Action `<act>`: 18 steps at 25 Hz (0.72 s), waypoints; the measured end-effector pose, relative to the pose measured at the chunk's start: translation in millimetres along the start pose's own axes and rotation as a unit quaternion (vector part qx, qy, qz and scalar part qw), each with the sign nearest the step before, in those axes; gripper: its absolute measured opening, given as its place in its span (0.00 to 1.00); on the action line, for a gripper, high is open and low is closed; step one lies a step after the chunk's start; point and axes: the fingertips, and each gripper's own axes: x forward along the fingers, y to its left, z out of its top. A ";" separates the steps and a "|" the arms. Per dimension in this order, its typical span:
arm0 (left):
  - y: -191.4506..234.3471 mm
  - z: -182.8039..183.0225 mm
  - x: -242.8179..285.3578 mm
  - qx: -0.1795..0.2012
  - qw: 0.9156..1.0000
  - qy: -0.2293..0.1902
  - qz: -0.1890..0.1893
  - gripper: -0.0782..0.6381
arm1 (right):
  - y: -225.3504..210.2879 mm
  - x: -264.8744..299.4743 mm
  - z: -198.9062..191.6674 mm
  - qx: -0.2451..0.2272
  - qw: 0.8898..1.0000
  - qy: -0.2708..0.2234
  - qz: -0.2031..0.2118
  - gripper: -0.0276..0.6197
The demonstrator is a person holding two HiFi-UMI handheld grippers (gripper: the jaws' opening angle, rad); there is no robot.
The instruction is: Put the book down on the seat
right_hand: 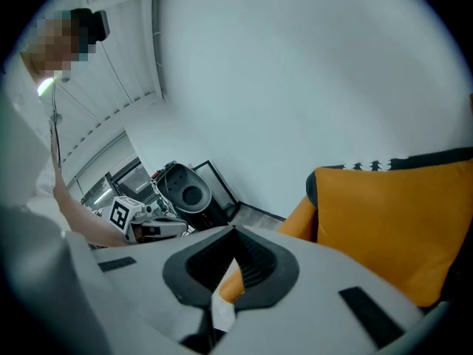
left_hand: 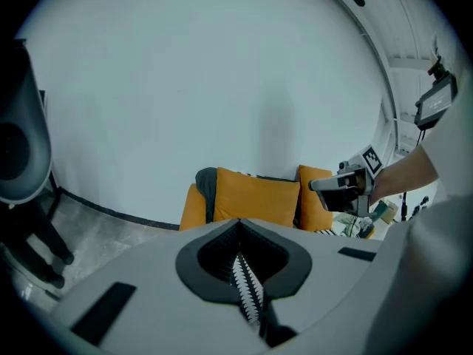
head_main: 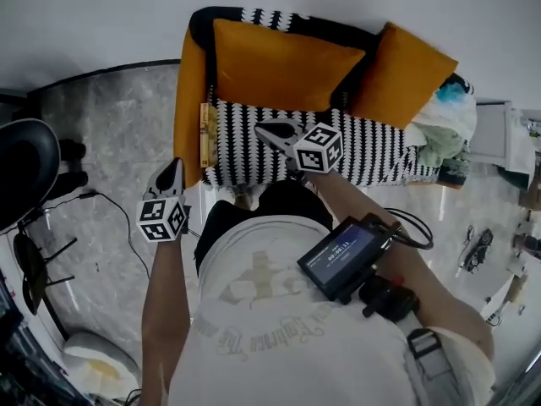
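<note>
An armchair with a black-and-white zigzag seat (head_main: pixel 372 146) and two orange cushions (head_main: pixel 279 66) stands in front of me. A thin yellowish book (head_main: pixel 205 135) rests on edge at the seat's left side, against the orange armrest. My left gripper (head_main: pixel 174 166) hovers over the floor just left of the armchair, shut and with nothing in it; no part of it touches the book. My right gripper (head_main: pixel 264 129) hangs above the seat's middle, its jaws together and nothing between them. The left gripper view shows the armchair (left_hand: pixel 251 198) and the right gripper (left_hand: pixel 319 186) beyond closed jaws.
A black round chair (head_main: pixel 25 167) stands on the marble floor at left, with a cable (head_main: pixel 118 218) trailing near it. Crumpled cloths (head_main: pixel 444 129) and small clutter lie right of the armchair. A screen device (head_main: pixel 342 256) hangs on the person's chest.
</note>
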 end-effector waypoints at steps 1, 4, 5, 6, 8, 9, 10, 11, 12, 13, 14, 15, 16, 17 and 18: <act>-3.9 1.4 -3.2 0.002 1.000 -0.002 -0.004 0.12 | 5.8 -1.5 5.1 -0.008 1.000 -0.005 0.005 0.07; -20.0 7.3 -15.0 0.019 1.000 -0.010 -0.015 0.12 | 26.0 -10.3 19.6 -0.033 0.999 -0.025 0.020 0.07; -26.6 8.6 -20.1 0.024 0.999 -0.014 -0.017 0.12 | 33.5 -15.2 23.0 -0.040 0.998 -0.033 0.023 0.06; -33.4 9.1 -25.3 0.028 0.999 -0.016 -0.020 0.12 | 40.8 -20.5 25.2 -0.045 0.998 -0.039 0.026 0.07; -45.5 7.6 -34.3 0.032 0.999 -0.019 -0.025 0.12 | 53.2 -29.4 26.0 -0.051 0.997 -0.047 0.030 0.07; -48.9 6.5 -37.6 0.032 0.999 -0.018 -0.028 0.12 | 58.0 -31.5 25.0 -0.051 0.997 -0.048 0.031 0.07; -49.5 6.2 -39.6 0.031 0.999 -0.018 -0.030 0.12 | 61.6 -31.6 24.0 -0.051 0.997 -0.048 0.032 0.07; -48.1 7.1 -40.3 0.029 0.999 -0.018 -0.031 0.12 | 63.9 -30.6 23.5 -0.051 0.997 -0.048 0.031 0.07; -45.8 8.5 -40.4 0.026 0.999 -0.019 -0.032 0.12 | 65.4 -29.4 23.1 -0.051 0.997 -0.048 0.031 0.07; -43.9 9.9 -40.3 0.025 0.999 -0.020 -0.033 0.12 | 66.7 -28.8 22.0 -0.051 0.997 -0.048 0.030 0.07; -42.5 10.8 -40.3 0.024 0.999 -0.021 -0.033 0.12 | 67.8 -28.5 20.1 -0.052 0.997 -0.048 0.029 0.07; -41.6 11.0 -40.1 0.025 0.999 -0.021 -0.034 0.12 | 68.8 -28.5 17.4 -0.053 0.997 -0.048 0.029 0.07; -41.0 10.8 -39.4 0.027 0.999 -0.022 -0.035 0.12 | 69.5 -28.5 14.7 -0.053 0.997 -0.048 0.029 0.07; -40.8 10.1 -38.2 0.029 0.999 -0.022 -0.036 0.12 | 69.9 -28.5 12.1 -0.054 0.997 -0.048 0.029 0.07; -41.1 9.1 -36.8 0.031 0.999 -0.022 -0.037 0.12 | 69.8 -28.6 9.7 -0.054 0.997 -0.049 0.028 0.07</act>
